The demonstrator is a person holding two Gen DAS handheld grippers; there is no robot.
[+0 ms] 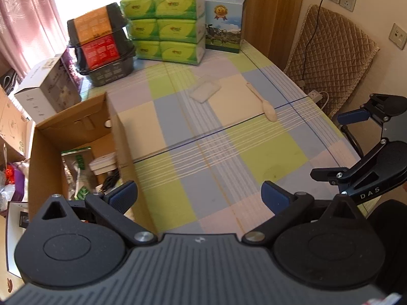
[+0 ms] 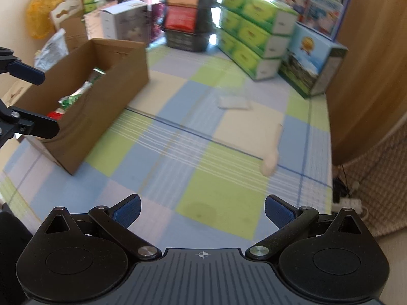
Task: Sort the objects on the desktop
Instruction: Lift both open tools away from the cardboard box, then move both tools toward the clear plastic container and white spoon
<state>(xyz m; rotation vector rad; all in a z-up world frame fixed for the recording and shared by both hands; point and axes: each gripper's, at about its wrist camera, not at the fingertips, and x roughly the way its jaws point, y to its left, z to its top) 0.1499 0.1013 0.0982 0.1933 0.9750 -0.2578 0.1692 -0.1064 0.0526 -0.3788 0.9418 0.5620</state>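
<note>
Spoon (image 1: 264, 103) and a small clear packet (image 1: 205, 90) are seen lying on the checked tablecloth (image 1: 203, 157), well to the right of the cardboard box (image 1: 76, 137). Both the left gripper (image 1: 198, 198) and the right gripper (image 2: 202, 209) are held wide open with nothing between the fingers.

Both wrist cameras look down and forward from the near edge of the checked tablecloth (image 1: 203, 132). The left view sits beside the cardboard box (image 1: 76, 137); the right faces leftward. Both share the spoon (image 1: 264, 104).
</note>
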